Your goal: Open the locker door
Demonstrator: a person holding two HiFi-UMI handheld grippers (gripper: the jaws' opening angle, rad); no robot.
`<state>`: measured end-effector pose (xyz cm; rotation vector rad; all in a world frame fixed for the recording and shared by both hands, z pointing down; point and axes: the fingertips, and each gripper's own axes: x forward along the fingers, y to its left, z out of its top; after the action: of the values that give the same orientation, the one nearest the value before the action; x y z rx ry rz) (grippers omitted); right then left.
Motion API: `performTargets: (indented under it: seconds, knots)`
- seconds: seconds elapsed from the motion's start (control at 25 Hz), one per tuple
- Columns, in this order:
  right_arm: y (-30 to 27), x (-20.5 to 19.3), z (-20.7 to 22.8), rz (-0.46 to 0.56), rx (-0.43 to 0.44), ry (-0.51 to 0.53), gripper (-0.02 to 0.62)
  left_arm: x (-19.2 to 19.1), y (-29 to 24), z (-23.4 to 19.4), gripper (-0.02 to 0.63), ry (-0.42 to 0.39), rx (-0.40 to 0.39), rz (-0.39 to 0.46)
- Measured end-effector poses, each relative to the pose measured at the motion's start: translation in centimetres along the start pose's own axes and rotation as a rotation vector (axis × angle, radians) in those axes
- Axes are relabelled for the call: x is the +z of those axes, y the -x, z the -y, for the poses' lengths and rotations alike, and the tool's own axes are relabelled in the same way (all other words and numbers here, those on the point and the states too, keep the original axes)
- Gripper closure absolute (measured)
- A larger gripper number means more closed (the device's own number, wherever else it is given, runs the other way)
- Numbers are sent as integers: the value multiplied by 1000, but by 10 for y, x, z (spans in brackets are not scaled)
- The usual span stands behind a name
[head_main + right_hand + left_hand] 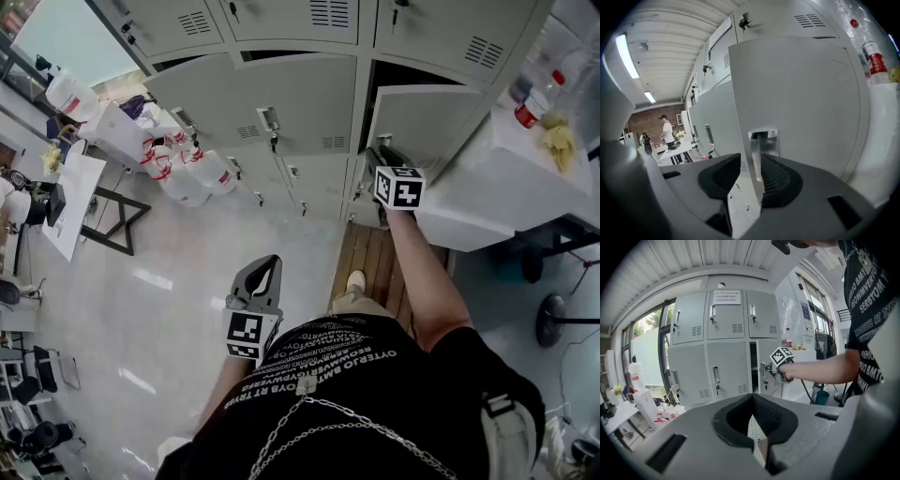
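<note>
Grip on steel: the right gripper [751,161] is clamped on the free edge of the locker door [801,89], a pad on each face. The door's recessed chrome handle [763,140] sits just beyond the right-hand pad. Only the right gripper view shows that bite. In the head view the marker cube [399,187] covers most of the jaws, and the door stands ajar directly ahead of the tool. The left gripper view alone takes in the whole bank of lockers [724,345], with the door swung out from the lower row and a dark gap [753,364] just beside the clamped jaws. The right gripper view also catches two people [668,129] far off to the tool's left and a red-labelled bottle [874,58] up to its right. The person's right arm [422,272] reaches straight out to the door, forearm bare. The left gripper [272,261] hangs low at the hip, well back from the lockers and tipped slightly down. Its jaws meet at the tips with nothing between them. White jugs [192,173] stand on the floor beyond it, to its left.
</note>
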<state>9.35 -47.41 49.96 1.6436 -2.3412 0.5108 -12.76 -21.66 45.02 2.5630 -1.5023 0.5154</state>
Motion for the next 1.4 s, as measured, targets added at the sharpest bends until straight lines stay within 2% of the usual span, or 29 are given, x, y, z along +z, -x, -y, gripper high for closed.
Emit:
performTargets:
  seconds: [0.24, 0.36, 0.52, 0.68, 0.76, 0.88, 1.12, 1.4]
  knots:
    - [52, -23, -3, -28, 10, 32, 454, 1, -1, 7, 603, -10, -39, 12]
    - [74, -32, -2, -23, -23, 17, 360, -2, -2, 11, 603, -15, -64, 13]
    - [78, -36, 3, -8, -71, -12, 334, -3, -2, 24, 603, -31, -114, 17]
    - [68, -34, 7, -9, -137, -35, 339, -6, 4, 33, 603, -51, -154, 11]
    - [65, -36, 11, -13, -176, -31, 414, -9, 10, 36, 603, -56, -164, 8]
    - [67, -39, 11, -4, -194, 0, 457, -15, 20, 36, 603, -59, -168, 3]
    - [83, -45, 14, -18, -198, 14, 459, -23, 39, 28, 603, -59, -166, 16]
    - [119, -60, 26, -35, -200, -5, 456, -17, 49, 38, 603, -56, -214, 57]
